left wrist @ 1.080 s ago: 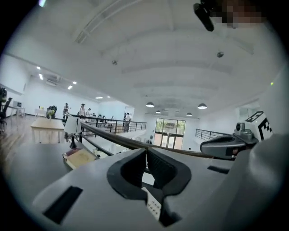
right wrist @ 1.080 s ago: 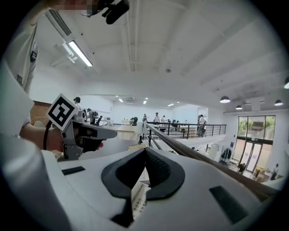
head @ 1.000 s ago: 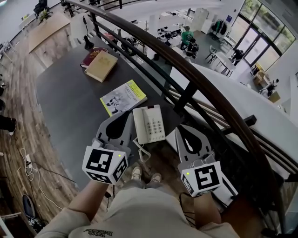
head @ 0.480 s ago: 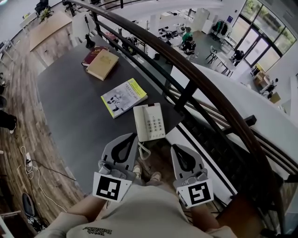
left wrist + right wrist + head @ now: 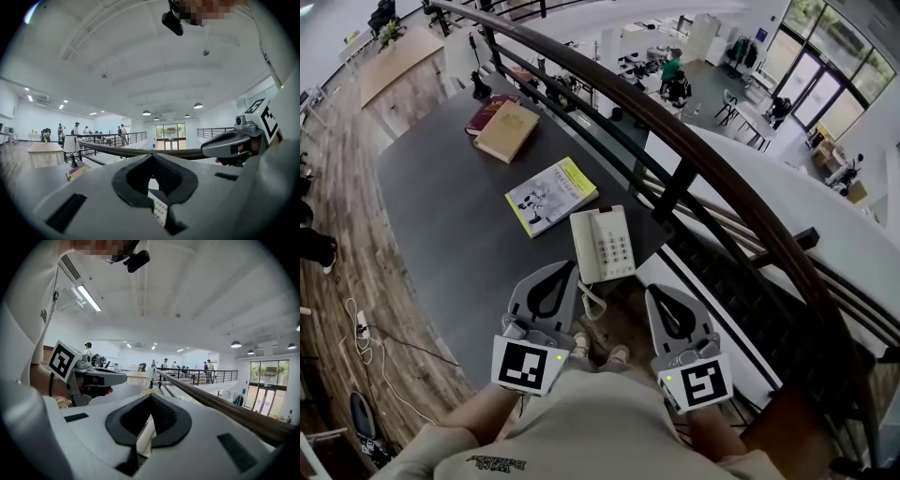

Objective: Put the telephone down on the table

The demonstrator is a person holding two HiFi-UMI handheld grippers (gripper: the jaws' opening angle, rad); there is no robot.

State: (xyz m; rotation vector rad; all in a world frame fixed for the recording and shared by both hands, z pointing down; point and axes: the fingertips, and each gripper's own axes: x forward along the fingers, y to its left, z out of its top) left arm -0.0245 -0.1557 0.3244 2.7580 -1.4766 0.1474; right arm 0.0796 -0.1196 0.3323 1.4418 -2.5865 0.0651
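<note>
1. This is a big open office hall with 2 levels.
2. Up here, a dark table [image 5: 441,216] stands on a wooden floor [image 5: 356,281], close beside a long dark railing [image 5: 694,159].
3. A white desk telephone [image 5: 603,244] with buttons lies at the table's near corner, by the railing.
4. A booklet [image 5: 549,195] lies just past it, and 2 books [image 5: 502,129] sit near the far edge.
5. Past the railing, lower down, are desks [image 5: 750,127] and chairs. A person [image 5: 672,70] sits there.
6. Tall glass doors [image 5: 816,80] stand at the far side.
7. Round lamps [image 5: 198,106] hang from a high white ceiling [image 5: 140,56].
</note>
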